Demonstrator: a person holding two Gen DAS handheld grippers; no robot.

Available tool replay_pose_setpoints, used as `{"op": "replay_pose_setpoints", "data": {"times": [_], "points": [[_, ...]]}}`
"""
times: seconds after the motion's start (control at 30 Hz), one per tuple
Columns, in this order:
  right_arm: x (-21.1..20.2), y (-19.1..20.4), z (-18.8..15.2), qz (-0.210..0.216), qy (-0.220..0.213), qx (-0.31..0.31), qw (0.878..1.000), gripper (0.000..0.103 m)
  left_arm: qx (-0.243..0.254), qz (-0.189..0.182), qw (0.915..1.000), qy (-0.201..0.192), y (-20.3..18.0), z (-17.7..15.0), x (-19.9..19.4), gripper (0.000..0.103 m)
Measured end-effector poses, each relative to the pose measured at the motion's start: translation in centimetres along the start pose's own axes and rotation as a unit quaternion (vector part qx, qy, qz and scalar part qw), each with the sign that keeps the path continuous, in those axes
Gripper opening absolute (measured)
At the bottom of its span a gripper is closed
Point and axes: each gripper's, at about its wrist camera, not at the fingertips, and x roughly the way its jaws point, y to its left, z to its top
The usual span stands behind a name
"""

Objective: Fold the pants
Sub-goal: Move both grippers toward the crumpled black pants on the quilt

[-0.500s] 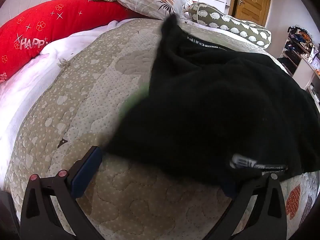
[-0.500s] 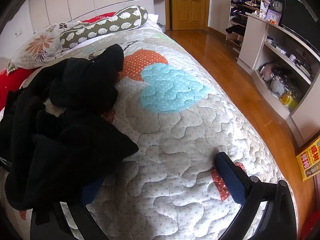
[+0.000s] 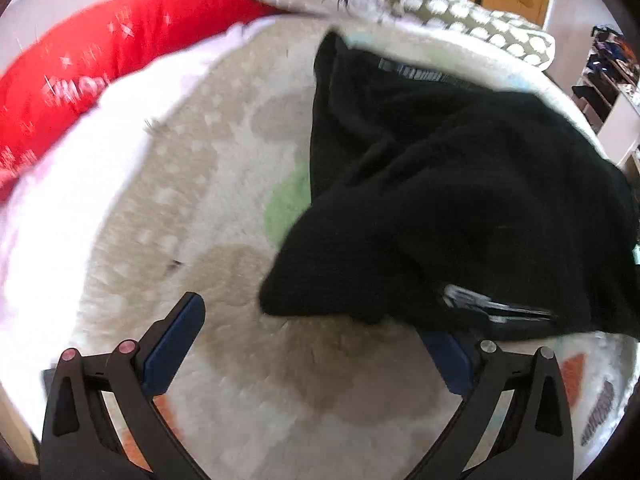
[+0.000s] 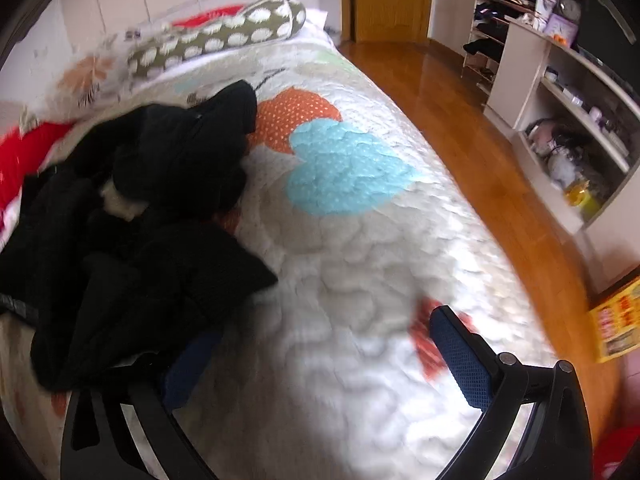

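Observation:
The black pants (image 3: 460,184) lie crumpled in a heap on the quilted bedspread (image 3: 240,380), with a white logo near their close edge. My left gripper (image 3: 312,344) hangs open just short of that edge. Its left pad (image 3: 176,344) is over bare quilt, and the right pad (image 3: 448,360) sits just under the hem. In the right wrist view the pants (image 4: 152,240) fill the left side. My right gripper (image 4: 324,360) is open wide, its left finger (image 4: 188,364) partly hidden under the cloth and its right finger (image 4: 460,356) over the quilt.
A red bolster (image 3: 100,60), floral pillows and a spotted bolster (image 4: 224,36) line the head of the bed. To the right of the bed are a wooden floor (image 4: 480,152), white shelves (image 4: 568,92) full of small items and a wooden door (image 4: 388,0).
Both views are now blurred by motion. The left gripper has drawn back a little from the pants, so more of its right pad shows. Both grippers stay open.

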Motion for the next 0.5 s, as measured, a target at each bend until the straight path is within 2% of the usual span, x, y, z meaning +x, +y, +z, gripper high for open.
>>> {"op": "replay_pose_setpoints", "data": {"times": [0.17, 0.2, 0.37, 0.47, 0.5], "points": [[-5.4, 1.4, 0.2, 0.051, -0.023, -0.011, 0.998, 0.103, -0.005, -0.011, 0.9997, -0.021, -0.6, 1.2, -5.9, 0.103], [-6.1, 2.1, 0.3, 0.057, -0.037, -0.016, 0.998, 0.103, -0.007, -0.015, 0.9995, -0.027, -0.4, 1.7, -6.3, 0.103], [-8.2, 5.8, 2.7, 0.080, -0.053, -0.047, 0.994, 0.103, -0.006, -0.021, 0.9989, -0.042, -1.4, 3.7, -8.7, 0.103], [-8.5, 7.8, 3.7, 0.088, -0.064, -0.063, 0.992, 0.103, 0.003, -0.015, 0.9990, -0.042, -3.0, 4.2, -9.4, 0.103], [-8.8, 8.2, 3.8, 0.090, -0.066, -0.064, 0.992, 0.103, 0.014, 0.001, 0.9985, -0.053, -4.0, 4.0, -9.6, 0.103]]}}
